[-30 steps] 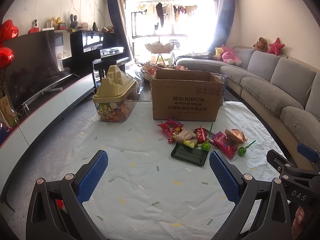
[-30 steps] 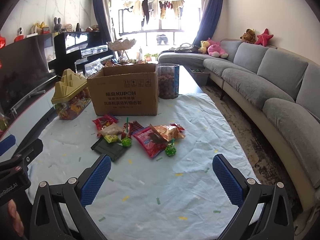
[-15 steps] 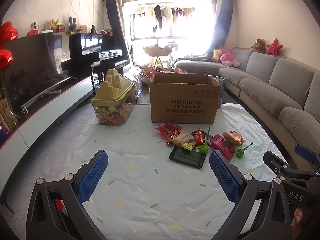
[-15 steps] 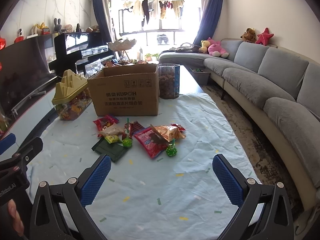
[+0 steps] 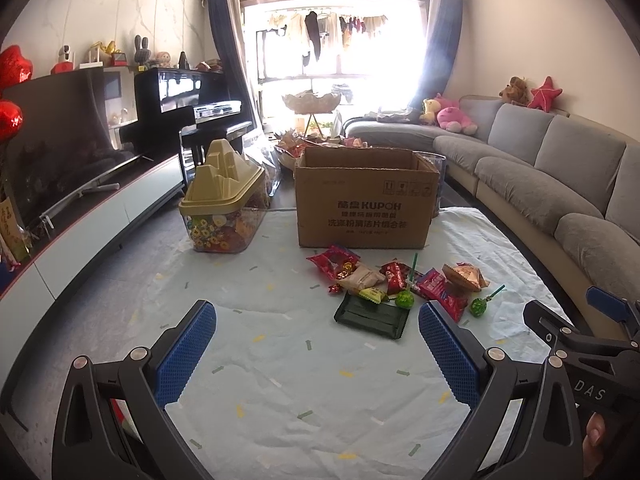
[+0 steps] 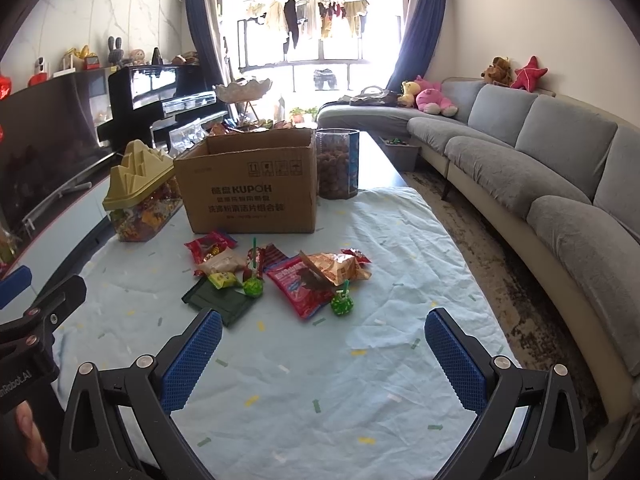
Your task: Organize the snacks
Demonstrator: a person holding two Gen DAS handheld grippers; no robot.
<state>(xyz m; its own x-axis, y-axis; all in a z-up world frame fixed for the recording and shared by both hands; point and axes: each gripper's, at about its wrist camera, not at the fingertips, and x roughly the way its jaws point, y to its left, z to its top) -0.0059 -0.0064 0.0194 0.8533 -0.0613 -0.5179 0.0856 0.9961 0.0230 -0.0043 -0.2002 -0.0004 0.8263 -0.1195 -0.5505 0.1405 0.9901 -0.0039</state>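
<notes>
A heap of snack packets (image 5: 396,280) (image 6: 280,272) lies on the pale blue cloth in front of an open cardboard box (image 5: 364,196) (image 6: 248,184). It holds red packets, a tan bag, a dark green flat packet (image 5: 372,314) (image 6: 220,300) and two green lollipops (image 5: 478,306) (image 6: 342,304). My left gripper (image 5: 318,344) is open and empty, well short of the heap. My right gripper (image 6: 320,350) is open and empty, near the front of the cloth, just short of the nearest lollipop.
A clear candy container with a tan mountain-shaped lid (image 5: 222,208) (image 6: 138,196) stands left of the box. A clear jar of brown snacks (image 6: 338,164) stands behind the box at right. A grey sofa (image 6: 540,184) runs along the right, a TV cabinet (image 5: 80,216) along the left.
Both grippers have drawn back and tilted slightly, so the box and snacks sit a little farther off. Both stay open and empty.
</notes>
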